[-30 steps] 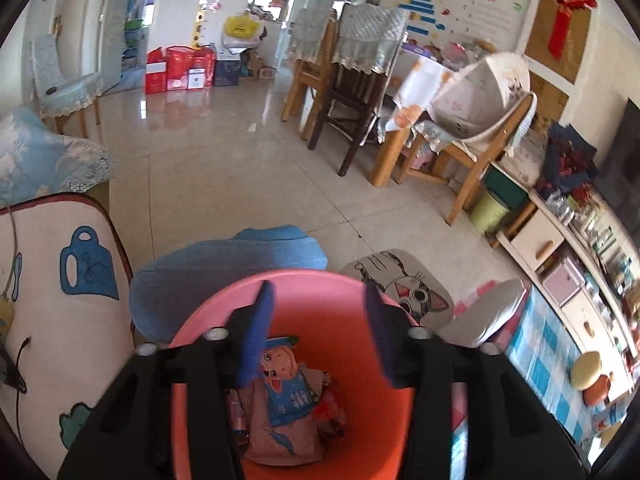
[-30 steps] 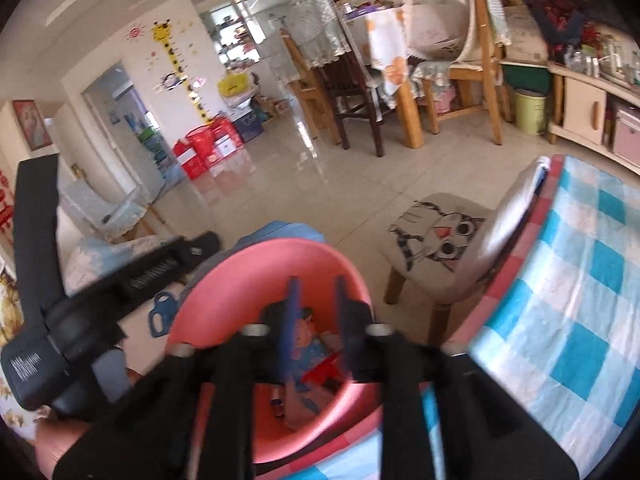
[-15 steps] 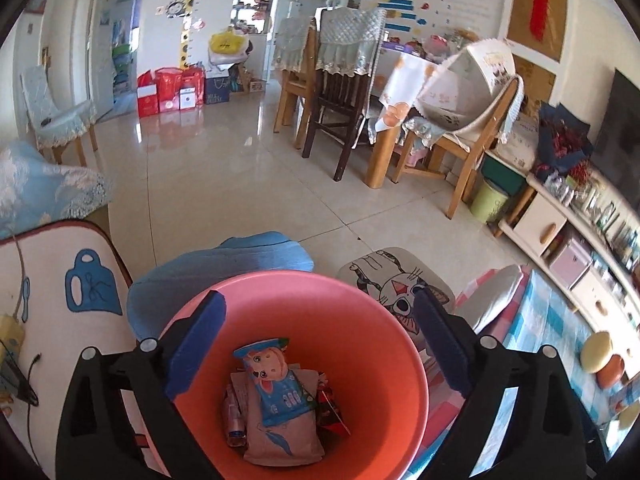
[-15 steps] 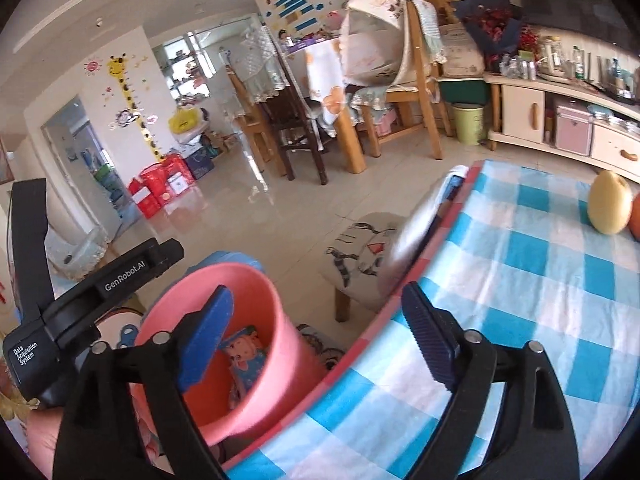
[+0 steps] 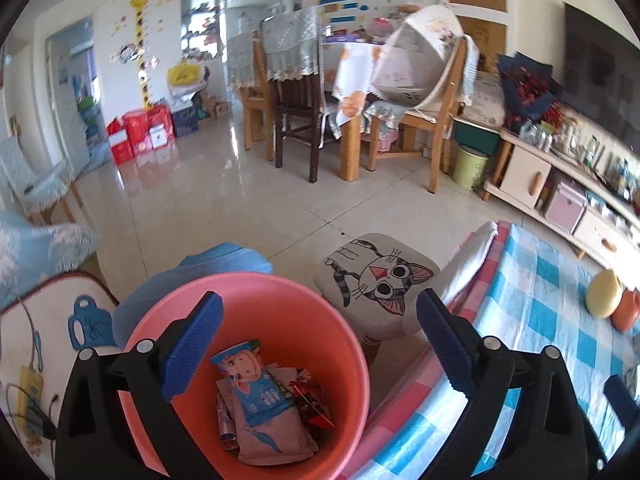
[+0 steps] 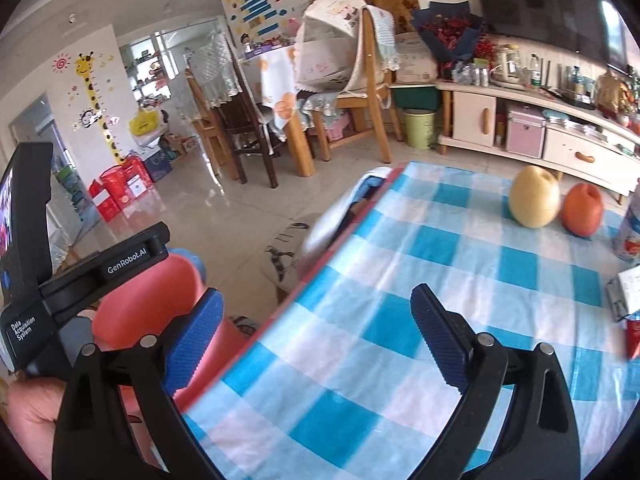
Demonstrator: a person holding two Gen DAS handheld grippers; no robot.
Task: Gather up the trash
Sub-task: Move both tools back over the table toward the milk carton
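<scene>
A pink bin (image 5: 352, 360) stands on the floor beside the table and holds snack wrappers, the top one with a cartoon boy (image 5: 260, 404). My left gripper (image 5: 316, 344) is open and empty above the bin. My right gripper (image 6: 316, 336) is open and empty over the blue checked tablecloth (image 6: 460, 280), with the bin (image 6: 160, 300) to its left. Small packets (image 6: 628, 296) lie at the table's right edge, partly cut off.
A pale pear (image 6: 534, 196) and an orange fruit (image 6: 582, 210) sit at the table's far side, next to a bottle (image 6: 632, 228). A cat-print stool (image 5: 380, 280) stands by the table. Blue cushion (image 5: 224, 264) behind the bin. Chairs and a cabinet stand farther off.
Both grippers opened from shut. The right gripper swung right from over the bin to over the tablecloth. The left view turned slightly right, staying above the bin.
</scene>
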